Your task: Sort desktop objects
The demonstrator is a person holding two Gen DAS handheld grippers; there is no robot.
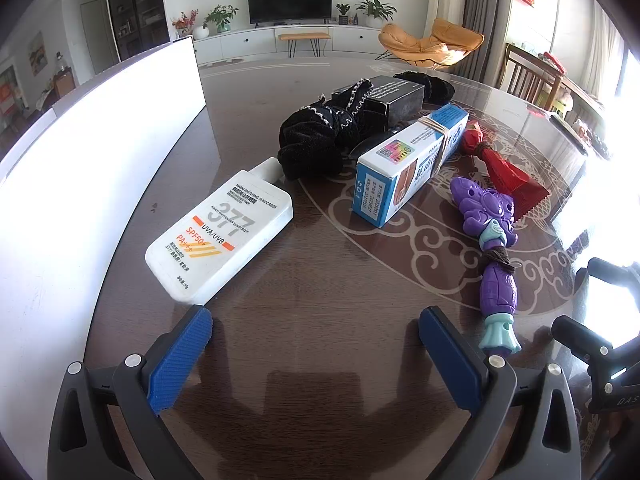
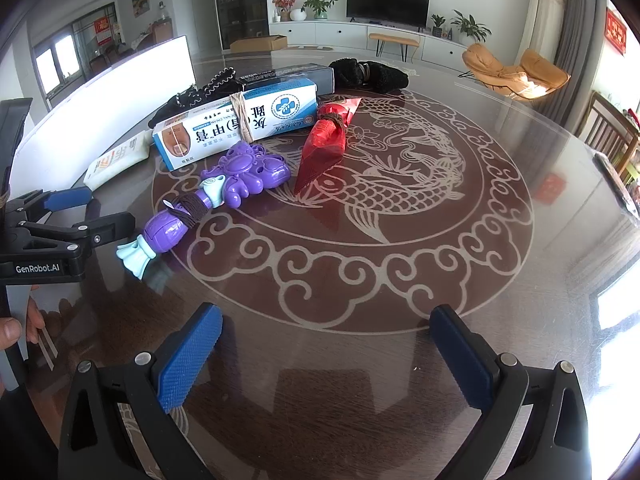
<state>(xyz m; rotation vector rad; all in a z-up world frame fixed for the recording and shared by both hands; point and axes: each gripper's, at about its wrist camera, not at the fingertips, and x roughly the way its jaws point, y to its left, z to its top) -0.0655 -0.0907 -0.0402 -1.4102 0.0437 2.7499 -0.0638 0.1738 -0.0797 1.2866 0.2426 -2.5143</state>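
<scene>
Left gripper [image 1: 316,356] fingers nearest the lens, spread wide, nothing between them, hovering low over the bench [image 1: 320,288]; right gripper [image 2: 326,356] same: fingers apart, empty, over the carved fish pattern. White sunscreen bottle [image 1: 219,236] lies flat just ahead of the left fingers, right beside the white tray wall [image 1: 100,152]. Behind it, all in one loose clump: blue-and-white cream box [image 1: 408,168] with a rubber band round it, resting against a black box [image 1: 396,98], black scrunchies [image 1: 316,136] touching both, a second black fabric piece [image 2: 370,74] at the far end. Purple toy [image 2: 218,192] and red tasselled pouch [image 2: 326,142] lie beside the cream box, toward the right gripper. Judgement: sorting looks barely started or not started, since everything visible sits on the bench and I can't see inside the tray. All items left to move. Sunscreen looks like the likely first pick for the left.
</scene>
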